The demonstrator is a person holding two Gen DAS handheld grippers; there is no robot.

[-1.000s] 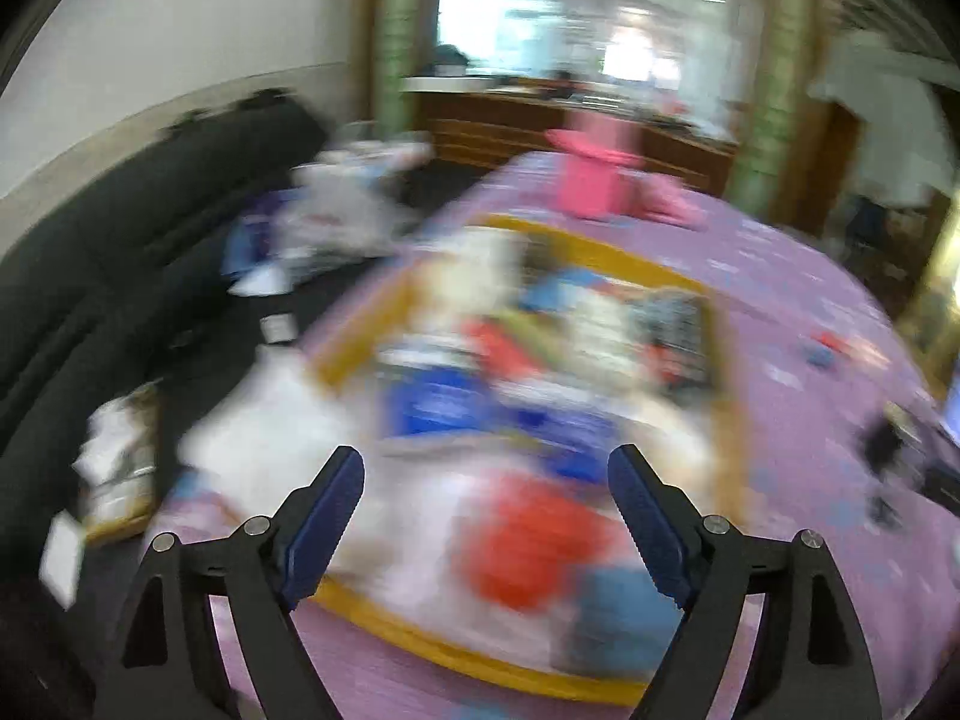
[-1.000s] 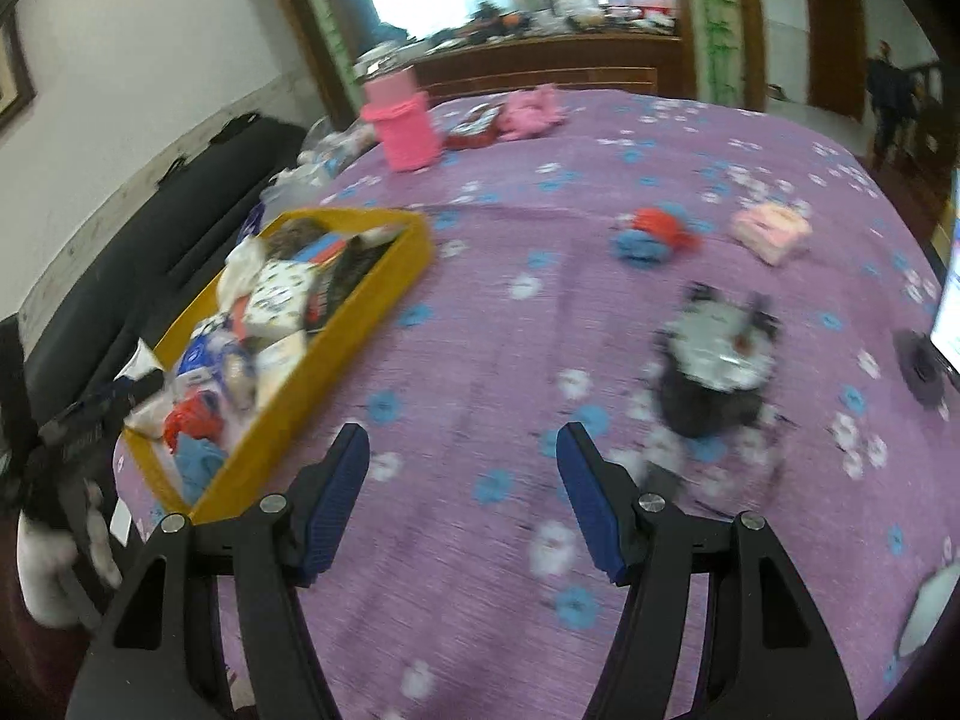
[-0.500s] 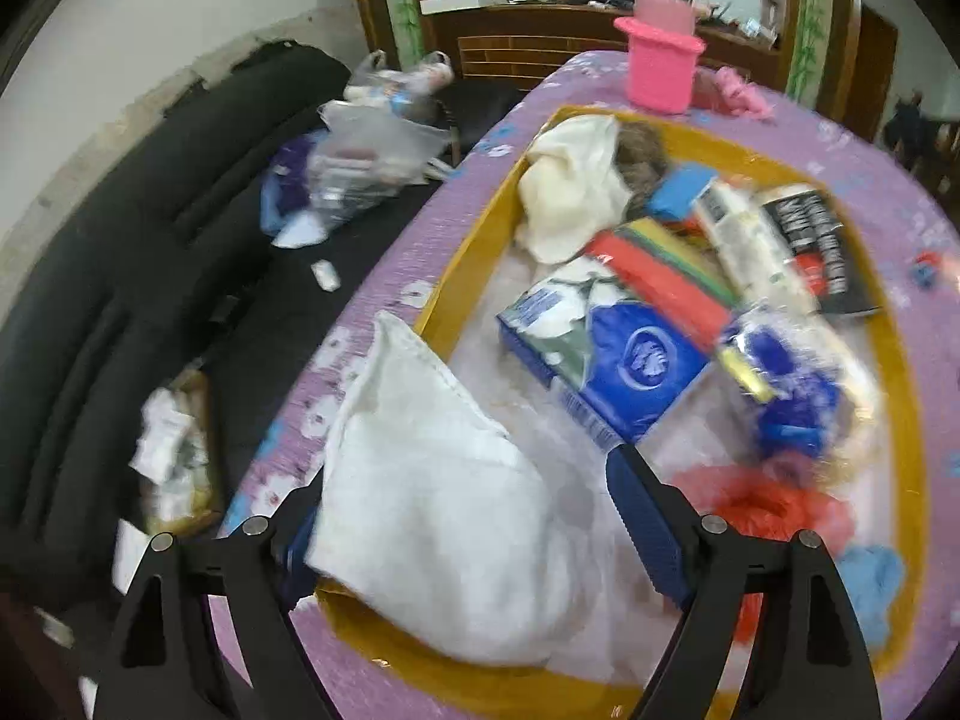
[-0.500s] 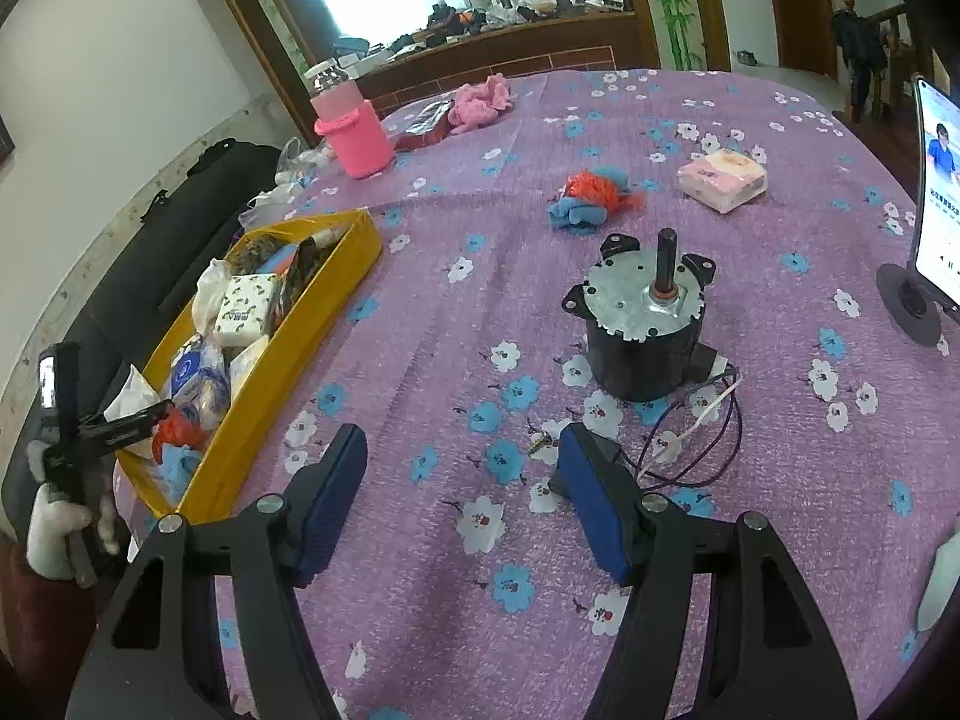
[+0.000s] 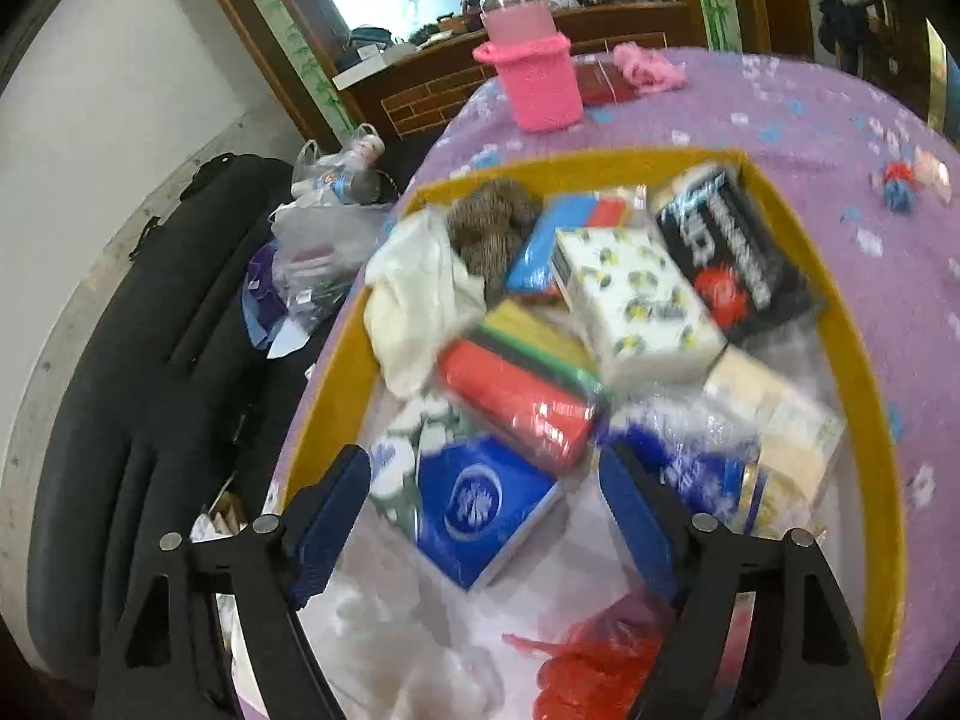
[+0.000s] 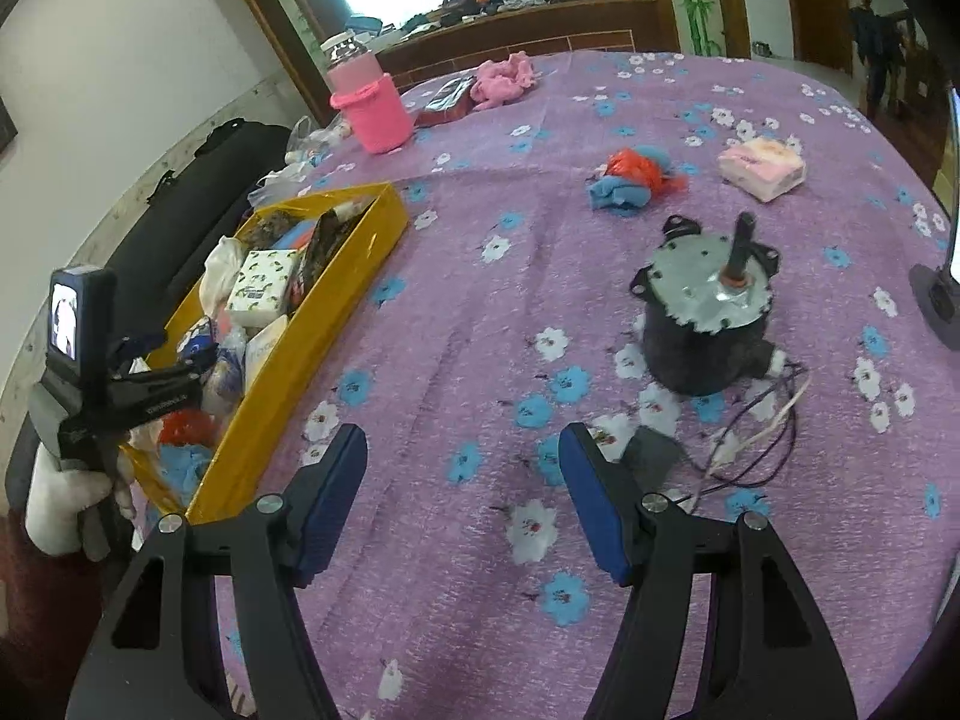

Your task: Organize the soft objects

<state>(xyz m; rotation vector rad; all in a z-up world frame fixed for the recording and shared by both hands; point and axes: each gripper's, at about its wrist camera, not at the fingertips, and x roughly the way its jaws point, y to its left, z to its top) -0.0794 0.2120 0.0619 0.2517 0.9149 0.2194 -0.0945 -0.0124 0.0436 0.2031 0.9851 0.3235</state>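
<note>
A yellow tray (image 5: 873, 420) (image 6: 336, 306) at the table's left edge holds soft things: a white cloth (image 5: 420, 300), a blue tissue pack (image 5: 480, 504), a red and yellow sponge pack (image 5: 528, 384), a patterned tissue pack (image 5: 636, 300), a red bag (image 5: 594, 666). My left gripper (image 5: 486, 516) is open and empty, hovering over the tray's near end. My right gripper (image 6: 462, 492) is open and empty over bare tablecloth. A blue and red cloth bundle (image 6: 630, 180), a pink tissue pack (image 6: 762, 168) and a pink cloth (image 6: 504, 78) lie out on the table.
A black motor (image 6: 702, 312) with loose wires (image 6: 756, 438) stands right of the right gripper. A pink-sleeved bottle (image 6: 369, 102) stands at the far left edge. A phone stand (image 6: 936, 300) is at the right edge. A black sofa (image 5: 138, 372) with bags lies left of the table.
The left gripper has moved forward over the tray; the white cloth between its fingers half a second ago is gone from them. The right gripper has shifted slightly toward the motor.
</note>
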